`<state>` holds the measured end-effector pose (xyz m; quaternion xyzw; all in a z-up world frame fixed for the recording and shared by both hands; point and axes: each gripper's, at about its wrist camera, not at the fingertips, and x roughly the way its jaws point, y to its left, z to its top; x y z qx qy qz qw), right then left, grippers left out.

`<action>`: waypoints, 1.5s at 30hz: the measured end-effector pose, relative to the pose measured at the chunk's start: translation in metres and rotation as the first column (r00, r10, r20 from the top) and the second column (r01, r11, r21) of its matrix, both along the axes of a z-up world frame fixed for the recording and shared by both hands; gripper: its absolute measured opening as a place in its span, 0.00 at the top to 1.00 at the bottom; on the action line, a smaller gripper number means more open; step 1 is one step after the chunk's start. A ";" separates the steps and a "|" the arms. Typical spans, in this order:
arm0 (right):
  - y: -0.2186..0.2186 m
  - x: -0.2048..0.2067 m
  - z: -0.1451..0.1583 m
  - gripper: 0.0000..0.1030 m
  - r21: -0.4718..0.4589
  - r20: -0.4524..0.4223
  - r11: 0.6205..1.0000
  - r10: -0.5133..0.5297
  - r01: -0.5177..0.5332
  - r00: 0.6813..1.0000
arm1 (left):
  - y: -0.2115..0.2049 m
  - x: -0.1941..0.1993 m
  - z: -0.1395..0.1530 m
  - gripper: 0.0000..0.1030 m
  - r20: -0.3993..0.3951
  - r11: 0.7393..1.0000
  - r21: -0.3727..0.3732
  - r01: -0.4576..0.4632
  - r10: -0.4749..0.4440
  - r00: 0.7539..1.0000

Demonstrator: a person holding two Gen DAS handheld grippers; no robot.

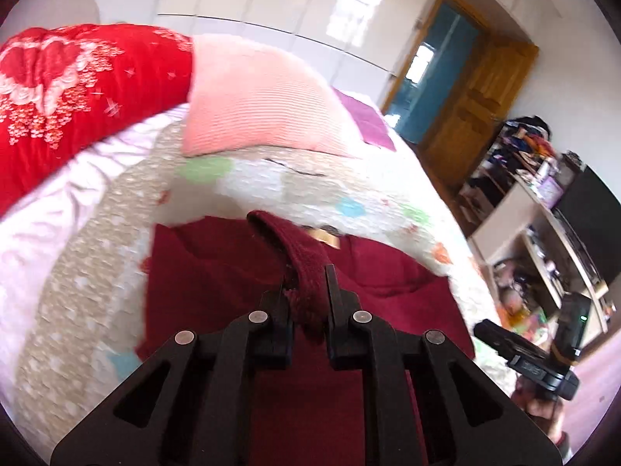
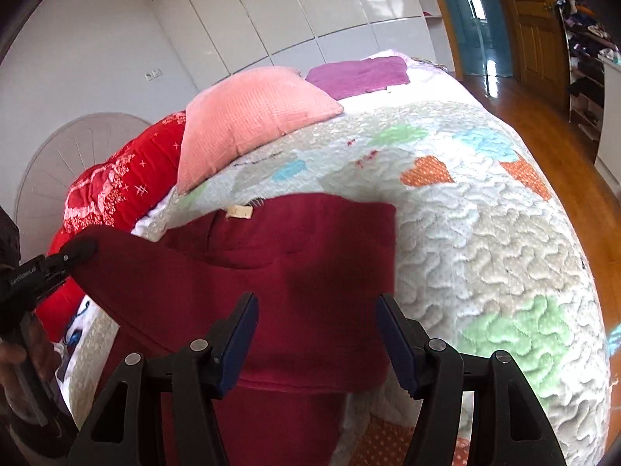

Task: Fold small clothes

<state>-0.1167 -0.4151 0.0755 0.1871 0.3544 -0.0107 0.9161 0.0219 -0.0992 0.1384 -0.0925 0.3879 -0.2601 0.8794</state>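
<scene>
A dark red knit garment [image 1: 217,272] lies on the quilted bed. My left gripper [image 1: 306,275] is shut on its ribbed cuff [image 1: 299,248] and holds that sleeve lifted above the cloth. In the right wrist view the garment [image 2: 279,268] shows a small tan label [image 2: 239,212] near its far edge, and the left gripper [image 2: 77,250] pinches the raised sleeve at the left. My right gripper [image 2: 316,326] is open and empty, its jaws wide apart just above the garment's near right part.
The patchwork quilt [image 2: 485,233] covers the bed. A pink pillow [image 2: 248,116], a red floral duvet [image 1: 70,97] and a folded purple cloth [image 2: 361,72] lie at the far end. Wooden floor [image 2: 543,136], a door and cluttered shelves [image 1: 543,178] are to the right.
</scene>
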 end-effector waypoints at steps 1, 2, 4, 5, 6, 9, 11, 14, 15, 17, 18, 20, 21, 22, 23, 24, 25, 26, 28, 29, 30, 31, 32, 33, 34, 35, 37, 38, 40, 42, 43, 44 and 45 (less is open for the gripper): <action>0.002 0.004 0.002 0.41 -0.006 0.007 1.000 0.000 0.000 1.000 | 0.007 0.006 -0.010 0.90 -0.024 1.000 0.007 -0.020 0.020 1.000; 0.006 0.008 0.003 0.41 -0.017 0.008 1.000 -0.002 0.002 1.000 | 0.009 0.013 -0.021 0.90 -0.043 0.999 0.020 -0.037 0.038 0.998; 0.011 0.019 -0.001 0.42 -0.050 -0.001 0.999 0.007 -0.007 1.000 | 0.009 0.019 -0.049 0.90 -0.085 0.997 0.059 -0.057 0.062 0.994; 0.016 0.027 -0.007 0.44 -0.091 -0.024 0.996 0.019 -0.021 1.000 | 0.007 0.023 -0.068 0.90 -0.125 0.995 0.082 -0.059 0.069 0.990; 0.020 0.035 -0.015 0.49 -0.150 -0.064 0.988 0.017 -0.026 0.998 | 0.006 0.026 -0.084 0.90 -0.160 0.993 0.102 -0.059 0.075 0.984; 0.020 0.050 -0.039 0.54 -0.265 -0.197 0.964 -0.035 -0.019 0.980 | 0.009 0.029 -0.101 0.90 -0.182 0.992 0.100 -0.071 0.088 0.979; 0.014 0.045 -0.035 0.54 -0.241 -0.187 0.971 -0.045 -0.002 0.981 | 0.016 0.034 -0.099 0.90 -0.172 0.992 0.081 -0.092 0.105 0.980; 0.019 0.033 -0.017 0.54 -0.257 -0.123 0.966 -0.017 -0.015 0.992 | 0.020 0.041 -0.091 0.90 -0.158 0.992 0.068 -0.105 0.115 0.981; 0.021 0.030 -0.016 0.54 -0.256 -0.120 0.966 -0.003 -0.028 0.993 | 0.021 0.043 -0.091 0.90 -0.162 0.992 0.070 -0.105 0.115 0.980; 0.026 0.027 -0.025 0.54 -0.242 -0.164 0.968 0.020 -0.060 0.986 | 0.019 0.039 -0.095 0.90 -0.169 0.990 0.097 -0.099 0.115 0.979; 0.027 0.027 -0.032 0.54 -0.252 -0.190 0.966 0.016 -0.065 0.982 | 0.018 0.038 -0.099 0.89 -0.175 0.989 0.108 -0.097 0.115 0.978; 0.026 0.024 -0.048 0.54 -0.268 -0.230 0.962 -0.004 -0.060 0.973 | 0.015 0.036 -0.102 0.89 -0.183 0.988 0.115 -0.103 0.123 0.975; 0.022 0.019 -0.047 0.54 -0.235 -0.211 0.971 -0.009 -0.042 0.978 | 0.017 0.033 -0.101 0.88 -0.182 0.988 0.110 -0.106 0.124 0.975; 0.020 0.015 -0.045 0.54 -0.217 -0.208 0.976 -0.014 -0.032 0.978 | 0.019 0.031 -0.100 0.84 -0.180 0.988 0.111 -0.109 0.128 0.975; 0.018 0.010 -0.040 0.54 -0.203 -0.200 0.979 -0.021 -0.021 0.980 | 0.020 0.029 -0.098 0.83 -0.179 0.987 0.119 -0.110 0.130 0.975; 0.018 0.003 -0.033 0.54 -0.204 -0.176 0.979 -0.030 -0.006 0.984 | 0.021 0.028 -0.096 0.79 -0.178 0.986 0.124 -0.109 0.130 0.975; 0.018 -0.001 -0.030 0.54 -0.208 -0.162 0.978 -0.035 0.001 0.986 | 0.022 0.025 -0.093 0.76 -0.174 0.985 0.130 -0.112 0.134 0.976; 0.020 -0.005 -0.026 0.54 -0.215 -0.149 0.977 -0.037 0.004 0.988 | 0.023 0.023 -0.091 0.74 -0.172 0.985 0.132 -0.115 0.137 0.976; 0.023 -0.002 -0.028 0.54 -0.233 -0.158 0.972 -0.031 -0.007 0.987 | 0.026 0.016 -0.088 0.66 -0.166 0.983 0.135 -0.122 0.144 0.976; 0.023 0.002 -0.034 0.54 -0.253 -0.184 0.967 -0.040 -0.008 0.982 | 0.027 0.012 -0.086 0.66 -0.163 0.983 0.137 -0.124 0.146 0.976; 0.024 0.008 -0.042 0.54 -0.273 -0.218 0.962 -0.050 -0.012 0.975 | 0.028 0.007 -0.084 0.66 -0.157 0.982 0.141 -0.126 0.148 0.976; 0.025 0.011 -0.048 0.54 -0.273 -0.241 0.962 -0.057 -0.011 0.969 | 0.031 0.001 -0.081 0.66 -0.147 0.981 0.149 -0.128 0.150 0.978; 0.024 0.009 -0.047 0.54 -0.264 -0.234 0.964 -0.066 0.002 0.970 | 0.032 -0.003 -0.079 0.66 -0.137 0.979 0.158 -0.129 0.151 0.979; 0.025 0.005 -0.043 0.54 -0.258 -0.224 0.966 -0.075 0.015 0.972 | 0.033 -0.008 -0.077 0.66 -0.125 0.977 0.168 -0.132 0.154 0.980; 0.026 0.002 -0.039 0.54 -0.257 -0.215 0.966 -0.076 0.019 0.974 | 0.035 -0.015 -0.075 0.66 -0.109 0.974 0.184 -0.135 0.157 0.982; 0.028 -0.003 -0.033 0.54 -0.257 -0.197 0.966 -0.076 0.024 0.977 | 0.036 -0.019 -0.074 0.66 -0.102 0.972 0.191 -0.138 0.159 0.982; 0.034 -0.011 -0.023 0.53 -0.250 -0.173 0.968 -0.067 0.022 0.983 | 0.039 -0.027 -0.074 0.66 -0.100 0.971 0.195 -0.142 0.163 0.982; 0.037 -0.013 -0.020 0.53 -0.244 -0.164 0.970 -0.058 0.016 0.985 | 0.041 -0.029 -0.075 0.66 -0.104 0.971 0.193 -0.143 0.165 0.981; 0.046 -0.018 -0.013 0.53 -0.232 -0.139 0.973 -0.036 0.002 0.990 | 0.043 -0.035 -0.076 0.66 -0.113 0.971 0.192 -0.145 0.169 0.979; 0.057 -0.022 -0.008 0.53 -0.215 -0.118 0.977 -0.011 -0.014 0.993 | 0.046 -0.043 -0.075 0.66 -0.112 0.970 0.193 -0.150 0.174 0.978; 0.063 -0.024 -0.006 0.53 -0.202 -0.110 0.979 0.003 -0.025 0.994 | 0.047 -0.048 -0.074 0.66 -0.105 0.969 0.194 -0.154 0.177 0.979; 0.068 -0.027 -0.006 0.53 -0.192 -0.107 0.981 0.014 -0.034 0.994 | 0.048 -0.051 -0.073 0.66 -0.100 0.968 0.195 -0.156 0.178 0.979; 0.074 -0.030 -0.008 0.53 -0.179 -0.106 0.983 0.030 -0.049 0.994 | 0.049 -0.056 -0.072 0.66 -0.094 0.968 0.196 -0.158 0.179 0.979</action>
